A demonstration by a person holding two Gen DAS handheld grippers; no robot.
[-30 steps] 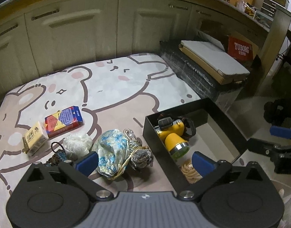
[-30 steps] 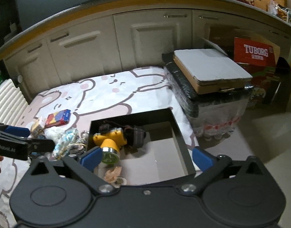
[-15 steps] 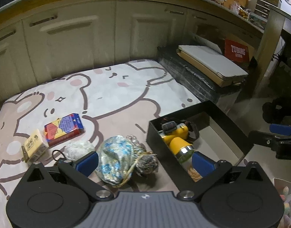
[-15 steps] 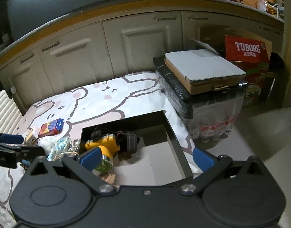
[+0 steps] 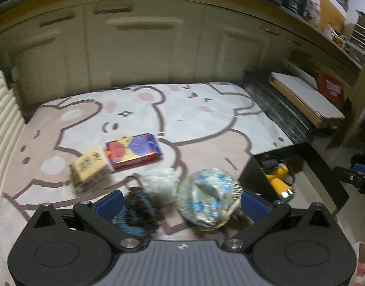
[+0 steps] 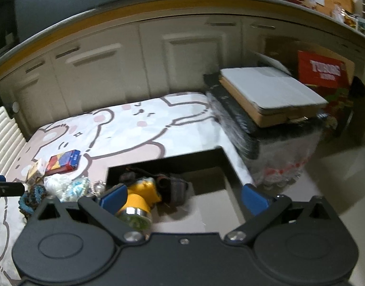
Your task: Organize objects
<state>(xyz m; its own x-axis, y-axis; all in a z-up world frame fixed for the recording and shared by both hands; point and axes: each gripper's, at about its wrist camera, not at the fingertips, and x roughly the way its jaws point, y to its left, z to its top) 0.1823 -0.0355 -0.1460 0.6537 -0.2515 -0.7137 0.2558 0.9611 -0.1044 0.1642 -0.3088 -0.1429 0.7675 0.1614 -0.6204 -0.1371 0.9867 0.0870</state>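
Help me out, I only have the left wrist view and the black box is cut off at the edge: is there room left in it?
Observer: Yes. The right wrist view shows the black box whole; the yellow headlamp and its dark strap fill the left part, and the right half of the floor is bare.
Operator: And is the right tool carrying anything?
Observer: No. The right tool hangs over the box, open wide, with nothing between its fingers.

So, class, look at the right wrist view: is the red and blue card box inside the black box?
No, the red and blue card box lies on the bear-print mat, outside the black box that holds the yellow headlamp.
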